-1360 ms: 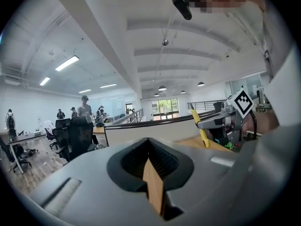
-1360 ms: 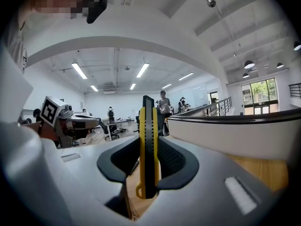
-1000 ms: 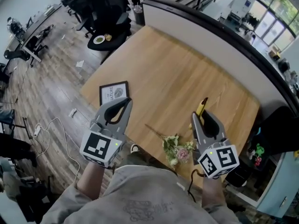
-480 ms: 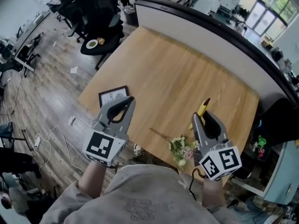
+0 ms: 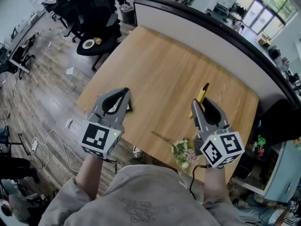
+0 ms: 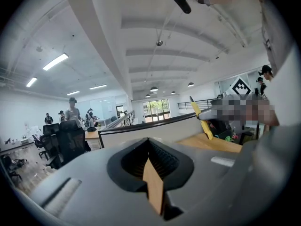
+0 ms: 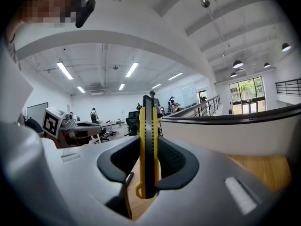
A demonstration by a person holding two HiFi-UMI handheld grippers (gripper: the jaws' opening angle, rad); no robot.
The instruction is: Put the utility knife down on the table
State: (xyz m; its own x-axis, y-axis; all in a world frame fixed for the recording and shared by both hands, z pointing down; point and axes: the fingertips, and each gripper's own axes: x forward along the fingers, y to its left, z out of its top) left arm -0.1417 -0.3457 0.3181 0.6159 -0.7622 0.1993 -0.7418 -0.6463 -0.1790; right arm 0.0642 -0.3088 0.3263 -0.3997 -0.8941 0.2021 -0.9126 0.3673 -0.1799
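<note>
Open office: wood floor (image 5: 47, 95), blk chairs (image 5: 99, 14), strip lights (image 7: 131, 69).

Picture frame (image 5: 128, 106) mostly hidden behind left hand-held gripper (image 5: 123, 91); utility knife (image 5: 203, 92) lower half behind right hand-held gripper (image 5: 201, 103).

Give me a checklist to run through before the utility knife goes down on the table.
1. Utility knife clamped firmly in the right gripper: ok.
2. Bare table ahead of the knife: ok.
3. Flower sprig out of the way, lying nearer the person than the knife: ok.
4. Left gripper shut, empty and well apart from the knife: ok.
5. Blade retracted: cannot tell.
6. Knife's height above the wood: cannot tell.
</note>
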